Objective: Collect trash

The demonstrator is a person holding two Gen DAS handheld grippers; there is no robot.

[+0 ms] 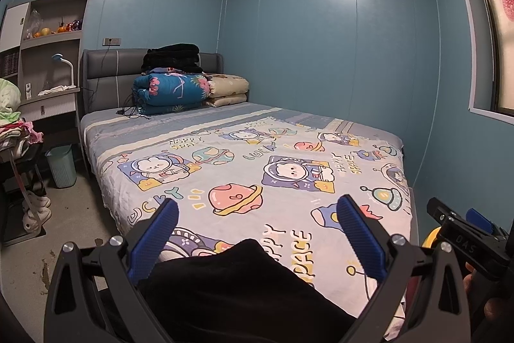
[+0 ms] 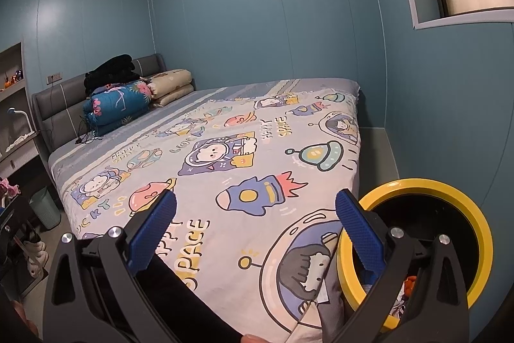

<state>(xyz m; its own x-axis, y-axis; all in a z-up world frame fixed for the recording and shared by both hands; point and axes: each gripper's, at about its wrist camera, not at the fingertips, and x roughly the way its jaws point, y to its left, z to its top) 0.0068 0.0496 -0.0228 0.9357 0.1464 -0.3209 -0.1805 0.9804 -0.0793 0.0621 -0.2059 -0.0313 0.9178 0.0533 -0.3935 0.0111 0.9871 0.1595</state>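
Two tools: left tool (image 1: pixel 257 214) and right tool (image 2: pixel 256 208), both with ribbed blue pads spread apart, gripping nothing. One round yellow-rimmed trash bin (image 2: pixel 449 188), black inside, stood at the foot corner of the bed (image 2: pixel 225 150). One ribbed teal wastebasket (image 1: pixel 61 164) sat beside the bed's head end. Black cloth (image 1: pixel 241 288) lay on the cartoon-print sheet's near edge. No loose trash discernible.

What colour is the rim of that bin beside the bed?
Yellow, with a dark inside; the bin shows best in the right wrist view.
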